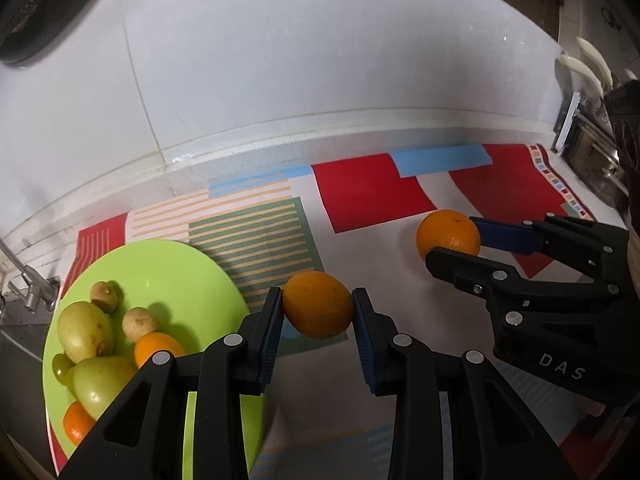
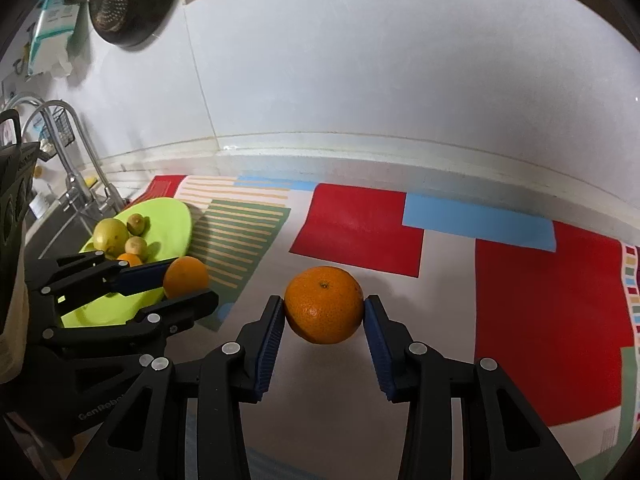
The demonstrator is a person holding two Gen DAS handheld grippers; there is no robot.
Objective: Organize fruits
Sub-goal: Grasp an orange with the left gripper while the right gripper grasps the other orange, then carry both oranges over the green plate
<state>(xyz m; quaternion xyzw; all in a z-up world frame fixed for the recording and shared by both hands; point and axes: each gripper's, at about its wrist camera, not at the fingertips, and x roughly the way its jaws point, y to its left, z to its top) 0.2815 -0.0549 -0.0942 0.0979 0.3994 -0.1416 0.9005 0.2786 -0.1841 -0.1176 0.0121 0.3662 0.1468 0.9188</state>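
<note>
Left gripper (image 1: 318,306) clamps orange (image 1: 318,304); right gripper (image 2: 324,306) clamps 2nd orange (image 2: 324,304); both above mat (image 2: 540,320).

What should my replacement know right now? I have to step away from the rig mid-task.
Left tongs: shut on an orange, beside the green plate.
Right tongs: shut on a second orange, over the patterned mat.
Done: plate holds two small oranges, several yellow-green fruits and small brownish ones.
Left: set both held oranges on the plate.
</note>
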